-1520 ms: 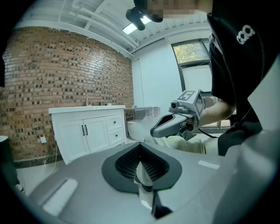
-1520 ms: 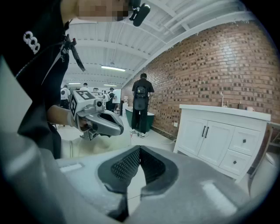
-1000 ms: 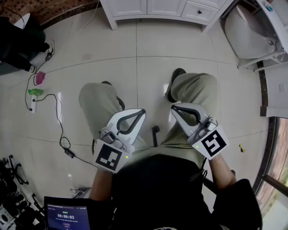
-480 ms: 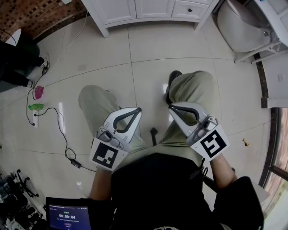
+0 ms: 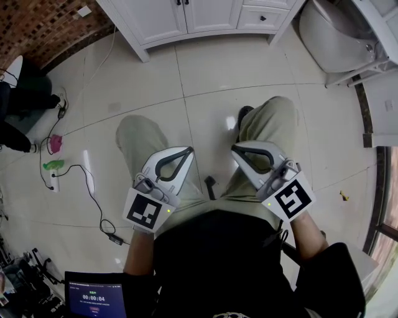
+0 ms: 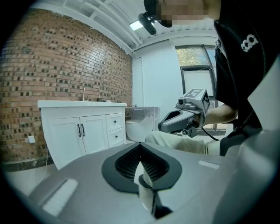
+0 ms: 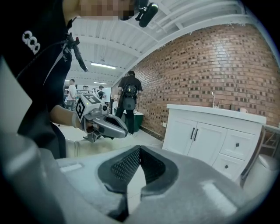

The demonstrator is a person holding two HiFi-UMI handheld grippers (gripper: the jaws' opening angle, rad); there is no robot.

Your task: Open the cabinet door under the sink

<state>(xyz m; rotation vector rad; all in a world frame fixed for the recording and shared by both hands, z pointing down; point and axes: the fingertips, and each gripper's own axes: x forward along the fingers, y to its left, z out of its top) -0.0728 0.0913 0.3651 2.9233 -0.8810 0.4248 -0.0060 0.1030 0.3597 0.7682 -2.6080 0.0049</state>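
Observation:
The white sink cabinet point(image 5: 186, 15) stands against the brick wall at the top of the head view, and its two doors with dark handles are closed. The doors point(image 6: 70, 135) show at the left of the left gripper view, and the same doors point(image 7: 192, 133) at the right of the right gripper view. My left gripper point(image 5: 185, 152) and right gripper point(image 5: 239, 151) are held side by side over my knees, well short of the cabinet. Both are shut, with nothing between the jaws.
A white toilet point(image 5: 336, 37) sits right of the cabinet, beside its drawers point(image 5: 264, 15). A power strip with a black cable point(image 5: 53, 180) lies on the tiled floor at left. A laptop point(image 5: 93, 298) is at bottom left. A person point(image 7: 129, 103) stands far back.
The person has stepped towards the cabinet, so more of it shows at the top of the head view. Both grippers moved along with the body and stayed shut.

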